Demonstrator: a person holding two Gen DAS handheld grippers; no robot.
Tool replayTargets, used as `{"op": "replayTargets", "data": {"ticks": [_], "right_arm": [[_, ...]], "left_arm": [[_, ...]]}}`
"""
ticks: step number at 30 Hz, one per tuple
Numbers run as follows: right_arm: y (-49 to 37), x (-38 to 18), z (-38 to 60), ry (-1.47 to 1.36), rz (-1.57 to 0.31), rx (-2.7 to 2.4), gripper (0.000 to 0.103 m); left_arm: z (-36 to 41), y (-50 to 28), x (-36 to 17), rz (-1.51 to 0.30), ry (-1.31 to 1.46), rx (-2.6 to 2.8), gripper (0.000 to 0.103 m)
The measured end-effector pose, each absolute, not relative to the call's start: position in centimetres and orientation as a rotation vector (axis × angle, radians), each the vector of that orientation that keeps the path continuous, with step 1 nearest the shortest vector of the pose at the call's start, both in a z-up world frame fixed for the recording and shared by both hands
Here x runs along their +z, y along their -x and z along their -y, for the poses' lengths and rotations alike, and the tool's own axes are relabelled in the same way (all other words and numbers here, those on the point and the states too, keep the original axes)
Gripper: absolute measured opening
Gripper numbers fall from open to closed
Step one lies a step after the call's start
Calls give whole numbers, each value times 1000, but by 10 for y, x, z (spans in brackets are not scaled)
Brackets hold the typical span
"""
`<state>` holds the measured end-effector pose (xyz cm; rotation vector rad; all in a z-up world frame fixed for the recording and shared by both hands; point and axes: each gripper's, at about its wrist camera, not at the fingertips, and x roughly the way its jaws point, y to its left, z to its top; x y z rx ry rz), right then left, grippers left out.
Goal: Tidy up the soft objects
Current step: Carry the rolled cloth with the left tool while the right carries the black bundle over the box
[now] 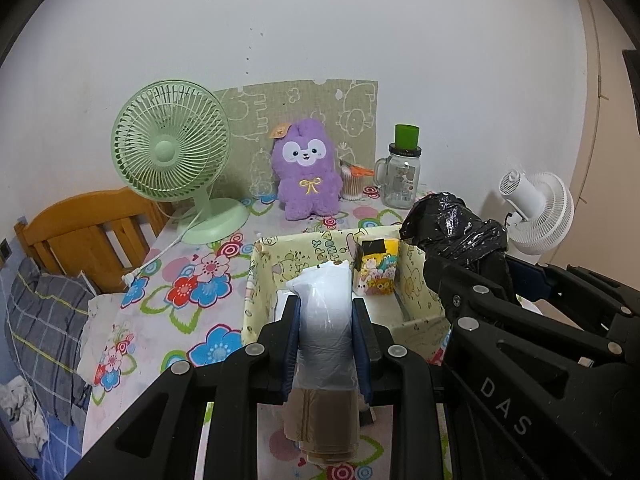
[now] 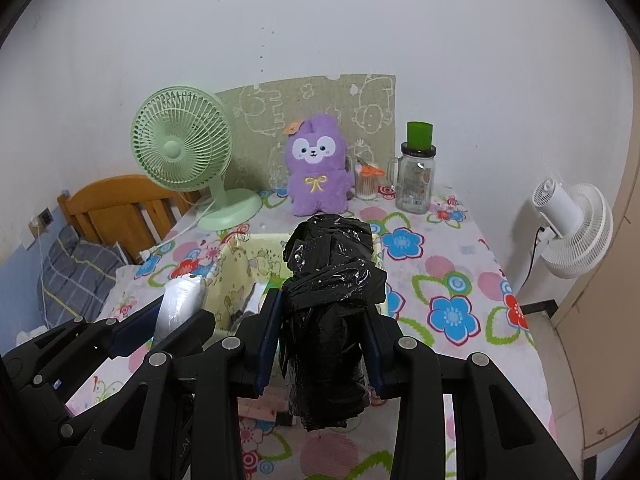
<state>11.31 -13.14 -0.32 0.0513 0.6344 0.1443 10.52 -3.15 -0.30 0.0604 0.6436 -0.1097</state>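
My left gripper point(image 1: 325, 340) is shut on a roll of clear white plastic bags point(image 1: 326, 320) and holds it over the near edge of a pale yellow cartoon-print box point(image 1: 260, 280). A colourful tissue pack point(image 1: 378, 268) stands inside the box. My right gripper point(image 2: 322, 344) is shut on a roll of black plastic bags point(image 2: 332, 300) and holds it above the same box point(image 2: 236, 264), to the right of the left gripper. The black roll also shows in the left wrist view point(image 1: 452, 224). The white roll shows in the right wrist view point(image 2: 180, 304).
On the flowered tablecloth point(image 2: 440, 280) stand a green fan point(image 1: 172, 152), a purple plush point(image 1: 304, 168), a cotton-swab cup point(image 1: 352, 184) and a glass jar with a green lid point(image 1: 402, 172). A white fan point(image 2: 572, 224) is at the right. A wooden headboard point(image 1: 88, 228) and pillow are at the left.
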Motion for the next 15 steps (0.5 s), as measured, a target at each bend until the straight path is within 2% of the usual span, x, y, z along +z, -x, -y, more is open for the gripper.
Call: {"op": "replayTargets", "data": {"ticks": [15], "right_arm": [[-158,-10,126,-59,-665,154,40]], "left_arm": [[28,-150,-11,-674,-52,-114,24]]}}
